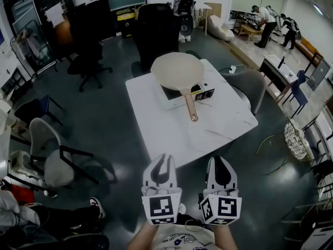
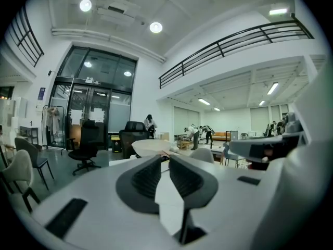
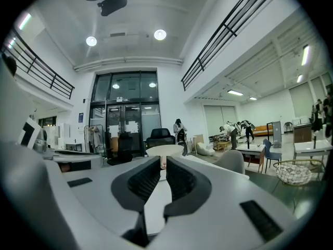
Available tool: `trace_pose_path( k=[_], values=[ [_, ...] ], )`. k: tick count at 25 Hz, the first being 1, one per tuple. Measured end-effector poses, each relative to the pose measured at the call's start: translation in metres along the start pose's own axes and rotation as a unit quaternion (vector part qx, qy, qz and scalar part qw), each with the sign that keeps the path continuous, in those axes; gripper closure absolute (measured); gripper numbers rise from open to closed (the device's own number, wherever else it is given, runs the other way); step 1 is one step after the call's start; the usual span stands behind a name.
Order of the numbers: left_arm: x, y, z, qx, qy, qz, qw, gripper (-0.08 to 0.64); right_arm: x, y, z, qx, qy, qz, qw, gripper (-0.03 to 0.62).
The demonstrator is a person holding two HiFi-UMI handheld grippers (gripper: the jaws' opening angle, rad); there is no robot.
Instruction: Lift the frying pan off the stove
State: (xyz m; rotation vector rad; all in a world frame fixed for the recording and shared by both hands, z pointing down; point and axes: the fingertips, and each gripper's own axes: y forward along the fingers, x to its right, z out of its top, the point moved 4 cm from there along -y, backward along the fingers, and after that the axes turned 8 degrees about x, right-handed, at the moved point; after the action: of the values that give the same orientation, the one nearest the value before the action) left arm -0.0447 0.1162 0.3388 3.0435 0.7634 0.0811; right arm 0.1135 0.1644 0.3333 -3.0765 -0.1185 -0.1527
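Note:
A cream frying pan [image 1: 177, 70] with a copper-coloured handle [image 1: 190, 106] rests on a small black stove [image 1: 179, 93] at the far side of a white table [image 1: 208, 132]. The handle points toward me. My left gripper [image 1: 165, 162] and right gripper [image 1: 220, 163] hang side by side below the table's near edge, well short of the pan, both shut and empty. The pan [image 2: 152, 147] shows small beyond the closed jaws in the left gripper view, and the pan [image 3: 165, 150] appears likewise in the right gripper view.
A black office chair [image 1: 155, 31] stands behind the table and a grey chair [image 1: 248, 86] at its right. More chairs [image 1: 52, 155] stand on the dark floor at the left. A wire basket [image 1: 295, 139] sits at the right. People stand at the far back.

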Motion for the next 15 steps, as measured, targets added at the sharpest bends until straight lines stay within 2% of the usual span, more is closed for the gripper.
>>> trace_pose_path(
  k=[15],
  values=[
    [-0.022,0.091,-0.002,-0.008,-0.007,-0.003,0.9999,0.503,0.016,0.088,-0.008,-0.014,0.001,0.001,1.000,0.548]
  ],
)
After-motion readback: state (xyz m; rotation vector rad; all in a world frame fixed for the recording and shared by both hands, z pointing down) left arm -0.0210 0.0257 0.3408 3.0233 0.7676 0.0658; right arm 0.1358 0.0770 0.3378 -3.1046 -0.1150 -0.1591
